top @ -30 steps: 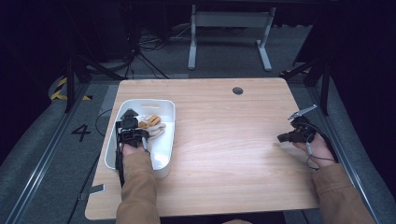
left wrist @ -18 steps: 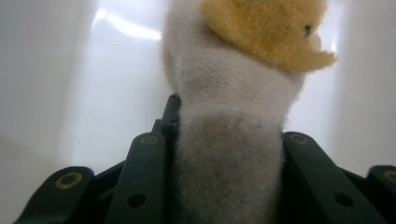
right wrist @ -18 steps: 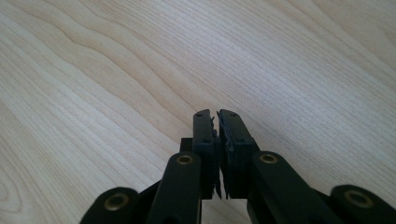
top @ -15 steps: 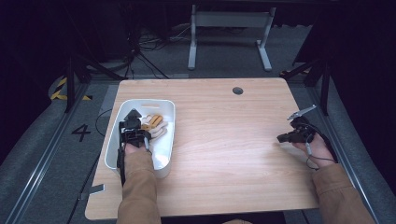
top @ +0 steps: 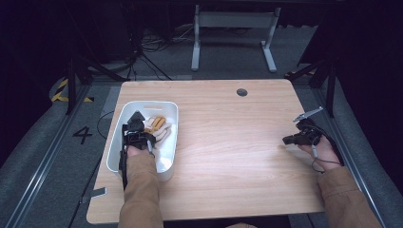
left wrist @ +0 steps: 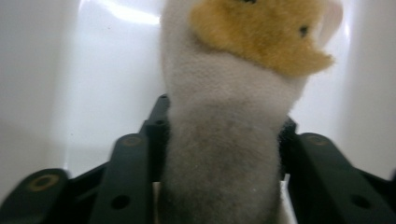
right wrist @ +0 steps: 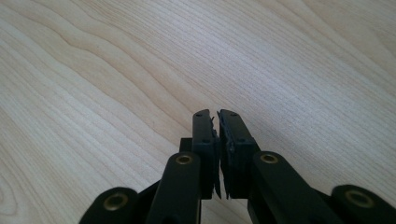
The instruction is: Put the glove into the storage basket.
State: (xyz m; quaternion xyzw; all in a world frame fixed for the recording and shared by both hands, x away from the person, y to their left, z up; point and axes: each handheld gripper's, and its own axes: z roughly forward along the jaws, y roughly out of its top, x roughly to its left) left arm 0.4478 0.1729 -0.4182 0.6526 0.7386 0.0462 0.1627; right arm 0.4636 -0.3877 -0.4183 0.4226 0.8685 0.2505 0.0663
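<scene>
Left gripper (top: 136, 124) sits inside the white tub (top: 168, 124) at the table's (top: 228, 156) left side, jaws clamped on a cream and tan plush toy (left wrist: 233, 116). Right gripper (right wrist: 217, 122) low over bare wood near the right edge, jaws pressed together, empty

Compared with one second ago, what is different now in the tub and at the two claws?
The left claw slid a little to the right in the tub and is now closed around the plush toy. The right claw stayed shut over the table; the tub did not move.
</scene>
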